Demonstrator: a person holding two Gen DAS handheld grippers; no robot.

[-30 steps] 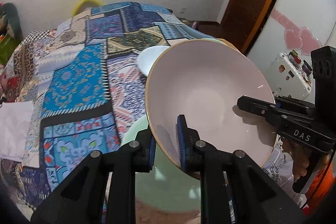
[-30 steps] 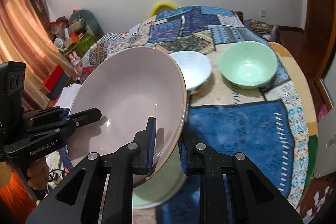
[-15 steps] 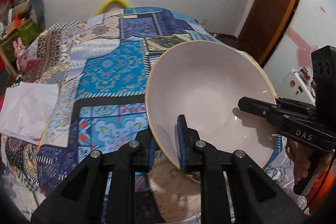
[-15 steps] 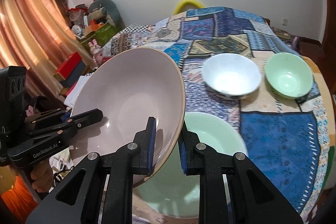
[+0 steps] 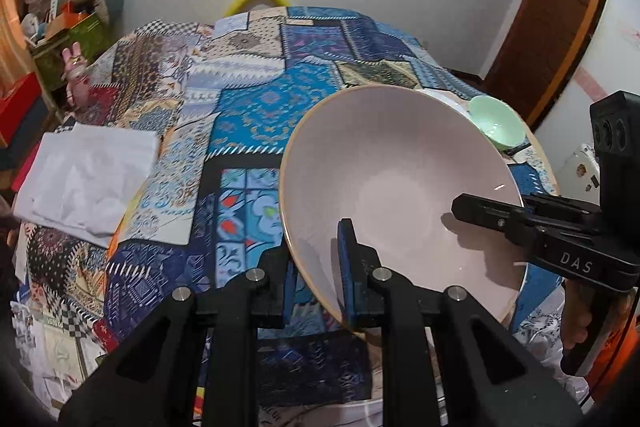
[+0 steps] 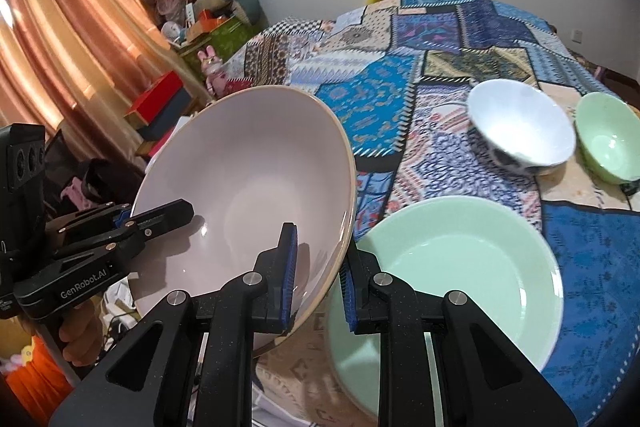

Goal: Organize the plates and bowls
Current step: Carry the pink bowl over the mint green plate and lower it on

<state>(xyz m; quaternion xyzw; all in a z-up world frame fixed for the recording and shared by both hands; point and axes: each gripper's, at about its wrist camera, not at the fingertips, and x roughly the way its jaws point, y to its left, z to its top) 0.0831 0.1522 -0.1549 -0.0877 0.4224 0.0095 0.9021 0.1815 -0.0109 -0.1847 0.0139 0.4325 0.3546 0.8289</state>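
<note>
Two grippers, left gripper (image 5: 316,277) and right gripper (image 6: 318,277), fingers clamped on opposite rims of the tilted, glossy pale-pink ceramic bowl (image 5: 400,187); uneven pull could slip it onto the mint-green plate (image 6: 460,275) beyond the right fingers.

Both grippers are matte black plastic with a slightly speckled finish. The left gripper (image 5: 316,291) and the right gripper (image 6: 318,287) each have two chunky triangular fingers with cut-out windows, round silver screws at the pivots and ribbed blue pads on the inner faces. One body says "DAS" in pale letters, the other "GenRobot.AI" in white. There's a boxy black camera block with round lenses, and orange clothing behind the handles.
</note>
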